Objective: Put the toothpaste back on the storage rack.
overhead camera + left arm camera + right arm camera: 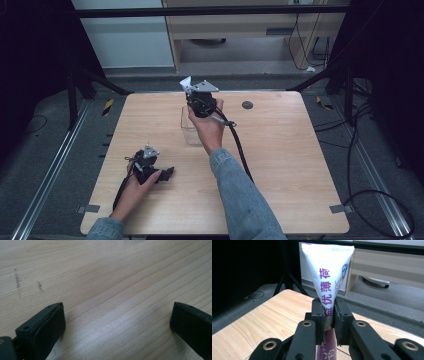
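My right gripper [196, 96] [329, 315] is raised over the middle of the far half of the table, shut on a white tube [327, 265] with purple print. The tube's flat crimped end [186, 83] points up and away, and its lower purple part runs down between the jaws. Just below the hand a clear plastic cup [189, 131] stands on the table. My left gripper [166, 174] [117, 312] rests low at the near left of the table, its jaws wide apart with bare wood between them.
The wooden table [280, 165] carries a small dark round disc [247, 105] near its far edge. The right gripper's cable [239, 145] trails across the middle. Tripod legs, cables and a cabinet stand on the floor beyond the table.
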Available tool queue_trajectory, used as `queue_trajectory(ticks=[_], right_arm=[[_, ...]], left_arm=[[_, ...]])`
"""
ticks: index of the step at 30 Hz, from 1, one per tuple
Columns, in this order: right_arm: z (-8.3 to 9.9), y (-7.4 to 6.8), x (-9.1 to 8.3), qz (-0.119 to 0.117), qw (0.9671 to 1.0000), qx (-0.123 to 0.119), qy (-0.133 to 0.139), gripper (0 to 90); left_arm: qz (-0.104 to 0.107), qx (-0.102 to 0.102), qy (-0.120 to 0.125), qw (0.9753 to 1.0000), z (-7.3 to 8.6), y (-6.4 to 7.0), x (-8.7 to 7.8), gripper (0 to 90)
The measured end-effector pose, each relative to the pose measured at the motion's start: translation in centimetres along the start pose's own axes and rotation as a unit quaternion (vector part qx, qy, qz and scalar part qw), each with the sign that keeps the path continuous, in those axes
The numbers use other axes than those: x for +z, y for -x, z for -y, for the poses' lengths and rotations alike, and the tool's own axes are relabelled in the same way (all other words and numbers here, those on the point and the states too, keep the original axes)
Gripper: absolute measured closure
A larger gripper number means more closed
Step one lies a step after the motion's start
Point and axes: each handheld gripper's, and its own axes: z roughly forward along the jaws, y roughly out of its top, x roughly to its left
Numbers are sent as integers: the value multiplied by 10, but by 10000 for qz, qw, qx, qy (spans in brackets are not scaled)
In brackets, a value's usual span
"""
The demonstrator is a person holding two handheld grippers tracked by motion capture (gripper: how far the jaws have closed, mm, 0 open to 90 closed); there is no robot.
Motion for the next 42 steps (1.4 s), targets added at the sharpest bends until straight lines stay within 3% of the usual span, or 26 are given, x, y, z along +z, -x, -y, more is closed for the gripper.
queue_trajectory(ticks=[42], right_arm=[[25, 4, 12, 81, 9995, -30, -304, 798]], left_arm=[[-1, 10, -10, 10000, 0, 0, 0, 0]])
